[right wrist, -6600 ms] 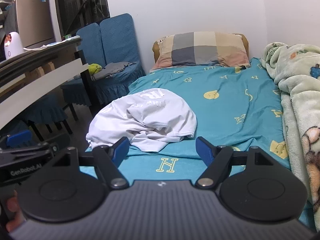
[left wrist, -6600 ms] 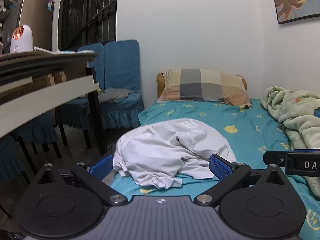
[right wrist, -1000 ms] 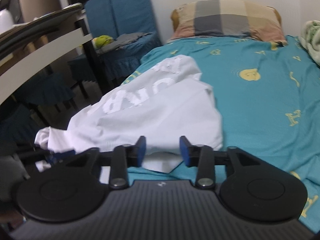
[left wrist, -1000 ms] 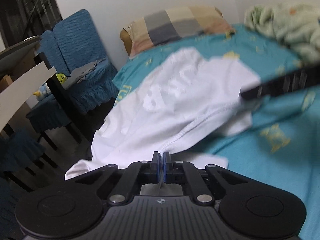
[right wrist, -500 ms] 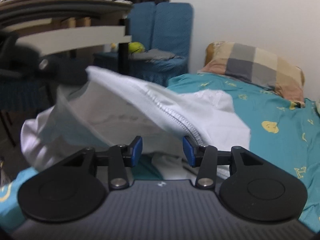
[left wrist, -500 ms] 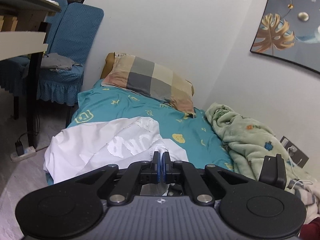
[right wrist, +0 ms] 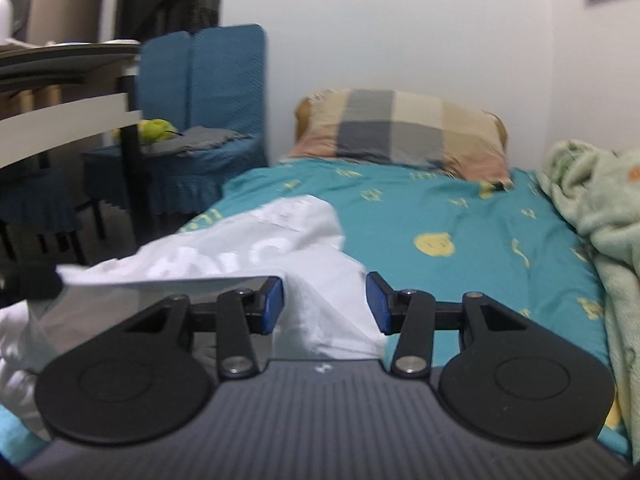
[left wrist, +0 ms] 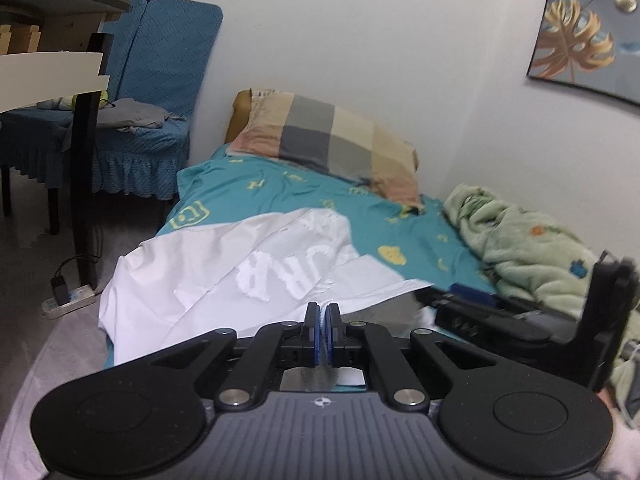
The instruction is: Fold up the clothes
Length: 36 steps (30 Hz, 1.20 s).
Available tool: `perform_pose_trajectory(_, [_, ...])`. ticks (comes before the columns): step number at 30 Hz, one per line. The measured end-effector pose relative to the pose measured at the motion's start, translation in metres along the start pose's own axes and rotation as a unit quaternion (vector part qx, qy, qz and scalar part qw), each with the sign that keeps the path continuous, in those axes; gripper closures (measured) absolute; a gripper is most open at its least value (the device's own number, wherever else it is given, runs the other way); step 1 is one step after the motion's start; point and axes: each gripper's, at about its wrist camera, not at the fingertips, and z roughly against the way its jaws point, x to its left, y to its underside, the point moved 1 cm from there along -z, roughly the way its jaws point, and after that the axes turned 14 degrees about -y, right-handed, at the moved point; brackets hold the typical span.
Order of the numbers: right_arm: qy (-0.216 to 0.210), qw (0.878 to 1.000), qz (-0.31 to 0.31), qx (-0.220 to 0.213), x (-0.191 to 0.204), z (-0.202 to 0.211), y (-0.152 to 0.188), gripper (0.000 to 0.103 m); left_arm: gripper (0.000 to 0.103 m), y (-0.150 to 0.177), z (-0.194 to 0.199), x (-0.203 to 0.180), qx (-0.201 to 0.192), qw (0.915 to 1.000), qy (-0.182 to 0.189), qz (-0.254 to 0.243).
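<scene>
— Where are your fingers?
— Your left gripper is clenched on the white shirt's thin hem; your right gripper is released.
— And beyond?
— Crumpled shirt at 11 o'clock on the teal bed; checked pillow at 12.

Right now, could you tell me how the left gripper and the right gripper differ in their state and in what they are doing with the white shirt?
The left gripper is shut, pinching an edge of the white shirt; the right gripper is open and grips nothing. The left lifts a taut flap of fabric; the right only has loose shirt between its fingers. Both have blue pads and point towards the pillow over the teal bed.
</scene>
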Motion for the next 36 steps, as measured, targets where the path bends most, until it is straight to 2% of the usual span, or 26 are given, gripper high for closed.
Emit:
perform_pose_trajectory(3, [0.017, 0.999, -0.012, 0.029, -0.009, -0.006, 0.006, 0.056, 0.099, 0.008, -0.01, -0.007, 0.007, 0.9993, -0.024, -0.026])
perform_pose_trajectory(6, [0.043, 0.994, -0.022, 0.095, -0.016, -0.018, 0.019, 0.056, 0.099, 0.016, -0.018, -0.009, 0.016, 0.9974, -0.052, -0.047])
perform_pose_trajectory(10, [0.032, 0.98, -0.111, 0.16, -0.039, -0.03, 0.038, 0.056, 0.099, 0.021, -0.026, -0.005, 0.035, 0.996, -0.069, -0.045])
perform_pose_trajectory(12, [0.023, 0.979, -0.137, 0.149, -0.045, -0.026, 0.041, 0.057, 0.099, 0.021, -0.024, -0.003, 0.034, 0.9962, -0.068, -0.042])
perform_pose_trajectory(13, [0.019, 0.98, -0.141, 0.14, -0.046, -0.024, 0.039, 0.062, 0.099, 0.02, -0.023, -0.004, 0.03, 0.9965, -0.064, -0.043])
perform_pose_trajectory(14, [0.01, 0.981, -0.142, 0.13, -0.046, -0.022, 0.036, 0.067, 0.099, 0.02, -0.021, -0.005, 0.028, 0.9968, -0.059, -0.046])
perform_pose_trajectory(15, [-0.002, 0.982, -0.143, 0.121, -0.046, -0.019, 0.032, 0.081, 0.098, 0.021, -0.019, -0.008, 0.027, 0.9969, -0.052, -0.052])
perform_pose_trajectory(16, [-0.012, 0.983, -0.142, 0.112, -0.044, -0.016, 0.028, 0.089, 0.094, 0.022, -0.017, -0.01, 0.027, 0.997, -0.044, -0.058])
perform_pose_trajectory(17, [-0.02, 0.984, -0.141, 0.104, -0.041, -0.012, 0.024, 0.091, 0.09, 0.023, -0.016, -0.015, 0.026, 0.9967, -0.036, -0.067])
perform_pose_trajectory(18, [-0.029, 0.985, -0.139, 0.095, -0.038, -0.009, 0.02, 0.095, 0.081, 0.026, -0.014, -0.02, 0.026, 0.996, -0.027, -0.081])
perform_pose_trajectory(22, [-0.061, 0.985, -0.149, 0.065, -0.037, 0.005, -0.001, 0.095, 0.053, 0.041, -0.009, -0.05, 0.011, 0.9891, 0.001, -0.147])
perform_pose_trajectory(23, [-0.068, 0.984, -0.154, 0.059, -0.038, 0.009, -0.005, 0.095, 0.049, 0.046, -0.008, -0.058, 0.005, 0.9867, 0.002, -0.163])
perform_pose_trajectory(25, [-0.081, 0.981, -0.167, 0.049, -0.041, 0.014, -0.013, 0.095, 0.038, 0.055, -0.011, -0.073, -0.004, 0.9802, -0.015, -0.197])
perform_pose_trajectory(27, [-0.095, 0.978, -0.181, 0.042, -0.043, 0.017, -0.018, 0.095, 0.035, 0.065, -0.018, -0.085, -0.011, 0.9737, -0.038, -0.224])
perform_pose_trajectory(30, [-0.11, 0.973, -0.199, 0.032, -0.043, 0.021, -0.023, 0.095, 0.035, 0.073, -0.035, -0.09, -0.004, 0.9675, -0.094, -0.235])
perform_pose_trajectory(33, [-0.114, 0.973, -0.201, 0.023, -0.042, 0.025, -0.026, 0.095, 0.038, 0.071, -0.046, -0.081, 0.005, 0.968, -0.146, -0.204])
perform_pose_trajectory(36, [-0.102, 0.973, -0.204, 0.02, -0.045, 0.025, -0.025, 0.095, 0.04, 0.055, -0.042, -0.055, 0.004, 0.9763, -0.182, -0.117])
